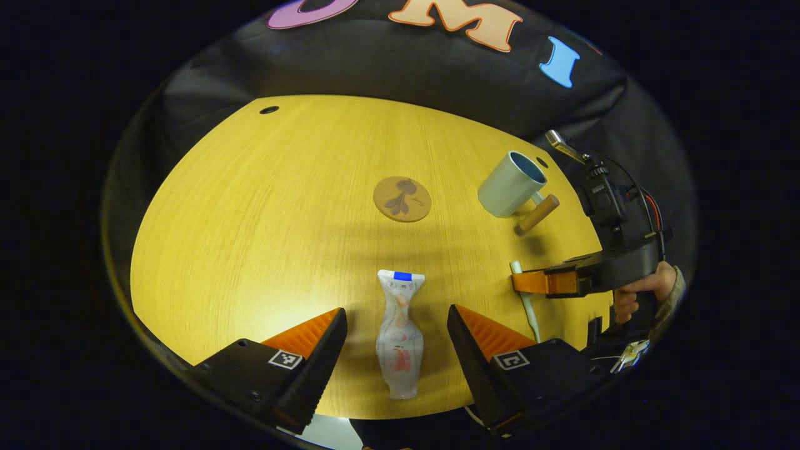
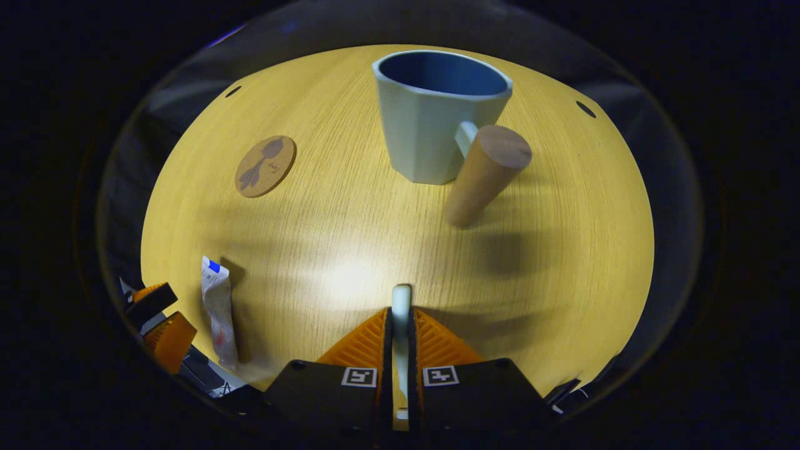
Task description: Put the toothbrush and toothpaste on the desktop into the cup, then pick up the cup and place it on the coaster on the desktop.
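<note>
1. On the tabletop (image 1: 250,219), in the left gripper view: left gripper (image 1: 397,340) low at the near edge, jaws wide apart, flanking the toothpaste (image 1: 400,334) without touching it.
2. Toothpaste lying flat, blue-marked end pointing away toward the coaster (image 1: 402,199).
3. Coaster flat near the middle, well apart from everything else.
4. Further right: cup (image 1: 511,184) upright, open, with a wooden handle (image 1: 536,214) sticking out toward the near side.
5. Right of the toothpaste: toothbrush (image 1: 530,306) pinched in the right gripper (image 1: 531,282), with a hand (image 1: 644,294) on that gripper's grip.
6. In the right gripper view, far left: the left gripper (image 2: 159,328) at the edge, toothpaste (image 2: 219,309) just beside it.
7. Up and left of centre: coaster (image 2: 265,165), bare.
8. Centre bottom: right gripper (image 2: 400,337), jaws clamped together on the toothbrush (image 2: 400,312), its pale end poking forward past the fingertips.
9. Beyond, top centre: cup (image 2: 431,119) standing on the tabletop (image 2: 562,250), nothing visible inside, handle (image 2: 484,172) angled to the right and toward the camera.
</note>
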The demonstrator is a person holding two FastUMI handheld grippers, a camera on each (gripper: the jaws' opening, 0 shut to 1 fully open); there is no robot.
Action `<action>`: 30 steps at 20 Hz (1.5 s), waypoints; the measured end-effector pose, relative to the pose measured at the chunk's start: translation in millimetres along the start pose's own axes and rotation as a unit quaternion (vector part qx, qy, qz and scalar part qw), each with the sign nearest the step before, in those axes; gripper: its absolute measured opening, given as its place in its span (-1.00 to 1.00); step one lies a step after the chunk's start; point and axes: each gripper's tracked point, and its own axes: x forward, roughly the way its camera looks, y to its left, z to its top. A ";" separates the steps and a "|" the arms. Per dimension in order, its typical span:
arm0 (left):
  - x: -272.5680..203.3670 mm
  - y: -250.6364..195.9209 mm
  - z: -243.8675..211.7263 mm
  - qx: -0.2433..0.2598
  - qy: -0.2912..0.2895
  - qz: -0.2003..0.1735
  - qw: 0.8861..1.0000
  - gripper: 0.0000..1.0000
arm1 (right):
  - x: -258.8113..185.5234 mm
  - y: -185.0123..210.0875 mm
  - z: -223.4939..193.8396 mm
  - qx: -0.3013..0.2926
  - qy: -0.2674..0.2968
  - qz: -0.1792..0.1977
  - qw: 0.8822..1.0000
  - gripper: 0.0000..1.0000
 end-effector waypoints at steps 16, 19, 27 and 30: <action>48.1 7.5 -16.5 -0.006 0.108 0.038 0.993 -0.34 | -0.3 0.5 1.3 -0.006 -0.013 0.019 1.000 -0.75; 48.0 7.7 -19.2 0.008 0.129 0.050 0.990 -0.51 | 0.5 0.5 1.1 -0.008 -0.013 0.022 1.000 -0.75; 49.1 6.0 -19.1 0.082 0.142 0.055 0.985 -0.78 | 1.9 1.2 -0.4 -0.007 -0.023 0.044 0.999 -0.75; 48.5 2.2 -18.4 0.059 0.126 0.035 0.990 -0.89 | 0.9 2.9 0.9 0.014 -0.026 0.074 0.997 -0.84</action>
